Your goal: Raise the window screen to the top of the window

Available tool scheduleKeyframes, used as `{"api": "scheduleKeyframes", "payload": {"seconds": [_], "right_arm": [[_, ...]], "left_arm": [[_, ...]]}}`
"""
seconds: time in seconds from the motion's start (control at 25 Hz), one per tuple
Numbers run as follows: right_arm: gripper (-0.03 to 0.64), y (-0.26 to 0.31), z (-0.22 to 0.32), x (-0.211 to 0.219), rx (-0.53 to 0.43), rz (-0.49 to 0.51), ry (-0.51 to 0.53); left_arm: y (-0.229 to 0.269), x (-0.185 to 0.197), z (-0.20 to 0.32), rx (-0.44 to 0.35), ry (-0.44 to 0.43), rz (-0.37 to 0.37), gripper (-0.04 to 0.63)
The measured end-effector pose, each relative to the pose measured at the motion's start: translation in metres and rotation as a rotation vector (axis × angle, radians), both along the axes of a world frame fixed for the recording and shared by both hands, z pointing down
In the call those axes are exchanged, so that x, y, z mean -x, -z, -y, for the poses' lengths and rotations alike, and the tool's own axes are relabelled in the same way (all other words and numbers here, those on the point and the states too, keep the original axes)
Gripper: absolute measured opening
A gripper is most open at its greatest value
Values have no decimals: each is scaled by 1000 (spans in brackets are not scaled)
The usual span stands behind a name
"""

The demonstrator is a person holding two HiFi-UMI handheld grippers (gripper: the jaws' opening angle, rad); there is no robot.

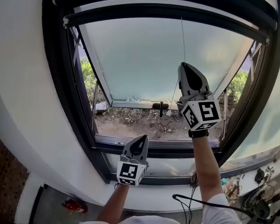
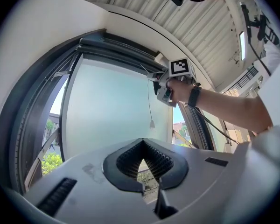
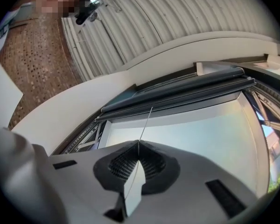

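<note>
Right gripper (image 1: 183, 66) raised and clenched on a thin pull cord (image 1: 182, 36) in front of the pale window screen (image 1: 149, 55), whose bottom rail (image 1: 130, 103) hangs partway up the window. Left gripper (image 1: 143, 138) clenched on nothing, low near the sill (image 1: 168, 146)

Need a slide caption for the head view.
Head view: right hand-held gripper shut on the cord, screen partly raised; left hand-held gripper shut, empty, by the sill.

Pale translucent window screen (image 1: 149, 59) hangs partly raised, its thin cord (image 1: 183, 41) taut.
</note>
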State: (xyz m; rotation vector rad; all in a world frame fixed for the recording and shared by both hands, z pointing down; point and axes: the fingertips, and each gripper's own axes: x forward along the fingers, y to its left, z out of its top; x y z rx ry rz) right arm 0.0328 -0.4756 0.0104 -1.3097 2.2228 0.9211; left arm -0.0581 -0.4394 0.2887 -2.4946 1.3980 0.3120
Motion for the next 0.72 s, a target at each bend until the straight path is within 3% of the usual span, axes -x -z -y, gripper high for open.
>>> {"api": "scheduleKeyframes", "payload": {"seconds": [0.24,0.36,0.56,0.72], "right_arm": [[2,50,-17,1,-53,41,50],[2,49,-29,21,-66,-52,112],[2,-12,-39,13,-40,-54,53],[2,-94,-48,-16,70,60,68]], "left_arm": [[-8,7,6,20,-3,3,0],[-10,6,4,29,-11,-9,0],[-18,-5,3,55,-25,-22,0],[-41,-5,4,104,-21,-35,0]]}}
